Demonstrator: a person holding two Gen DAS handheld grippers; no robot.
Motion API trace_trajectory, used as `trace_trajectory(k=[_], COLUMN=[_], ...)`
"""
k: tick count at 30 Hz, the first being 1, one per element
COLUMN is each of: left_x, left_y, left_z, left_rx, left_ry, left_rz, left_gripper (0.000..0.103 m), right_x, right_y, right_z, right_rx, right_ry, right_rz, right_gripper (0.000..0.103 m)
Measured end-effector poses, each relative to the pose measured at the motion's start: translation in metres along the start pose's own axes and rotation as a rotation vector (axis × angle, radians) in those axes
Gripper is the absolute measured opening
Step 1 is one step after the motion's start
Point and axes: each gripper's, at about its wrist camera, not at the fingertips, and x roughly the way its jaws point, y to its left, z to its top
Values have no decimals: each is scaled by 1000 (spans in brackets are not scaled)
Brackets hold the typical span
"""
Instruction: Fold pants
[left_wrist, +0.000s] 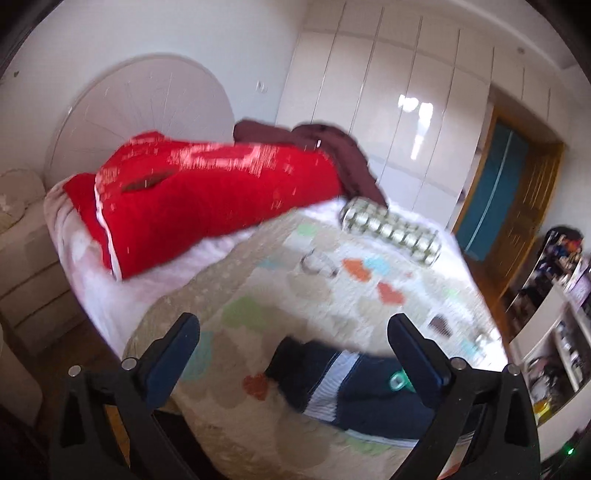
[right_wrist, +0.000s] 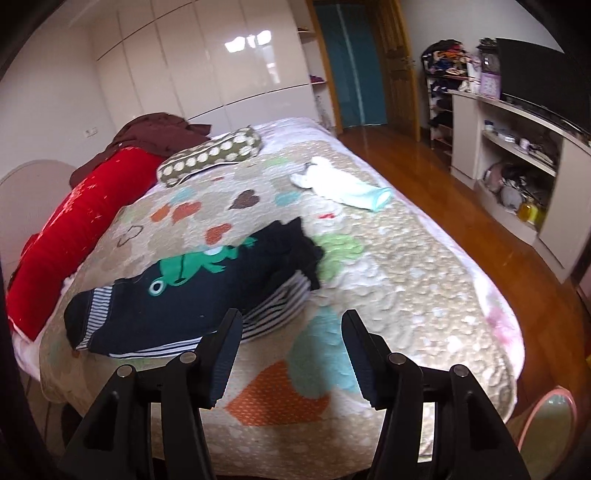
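No legible text, label, brand, number or sign appears in either view. The dark navy pants with striped cuffs (right_wrist: 177, 295) carry only a green frog graphic, without lettering.

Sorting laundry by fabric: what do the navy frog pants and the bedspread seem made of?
Navy frog pants: soft matte knit, probably cotton jersey; they slump and show ribbed striped trim. Bedspread: quilted printed cloth, likely cotton; its surface is puckered by stitching.
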Motion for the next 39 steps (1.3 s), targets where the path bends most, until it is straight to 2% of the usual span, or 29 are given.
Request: trace_trajectory(k=[4, 5, 8, 12, 17, 20, 22, 23, 25, 27, 28, 30, 32, 34, 37, 39], left_x=[43, 51, 70, 83, 108, 130, 154, 170, 212, 245, 256, 256, 239, 220, 187, 176], left_y=[14, 18, 36, 52, 20, -11, -25, -28, -23, -6, 3, 11, 4, -12, -65, -108], left_z=[-34, -42, -57, -53, -48, -51, -54, -57, -64, -70, -70, -64, -52, -42, -28, -28], left_rx=[5, 17, 22, 8, 127, 230, 279, 298, 310, 270, 244, 204, 211, 229, 332, 404], left_ry=[103, 120, 151, 155, 182, 197, 212, 237, 339, 423, 452, 471, 464, 441, 380, 377], left_rz=[-7, 10, 50, 73, 33, -47, -41, -27, 19, 54, 39, 2, -35, -87, -192, -269], left_gripper=[101, 101, 101, 101, 101, 101, 101, 101, 101, 101, 101, 98, 86, 86, 86, 86], right_x=[17, 22, 34, 41, 47, 48, 49, 50, 52, 54, 56, 60, 61, 60, 62, 68], right_y=[17, 22, 29, 30, 31, 34, 35, 35, 31, 25, 20, 9, -3, -14, -32, -40], right_z=[-1, -3, -9, -20, -23, -26, -29, -30, -32, -33, -33, -33, -32, -30, -23, -17], right_rx=[-12, -13, -21, -21, -17, -29, -30, -30, -26, -4, 11, 47, 77, 109, 170, 198], right_ry=[-1, 7, 41, 56, 70, 75, 80, 85, 90, 95, 100, 108, 108, 95, 71, 67], right_rz=[43, 56, 72, 59, 58, 62, 63, 61, 54, 47, 45, 43, 45, 52, 92, 125], right_gripper=[60, 60, 60, 60, 60, 60, 60, 60, 60, 60, 60, 60, 60, 60, 60, 62])
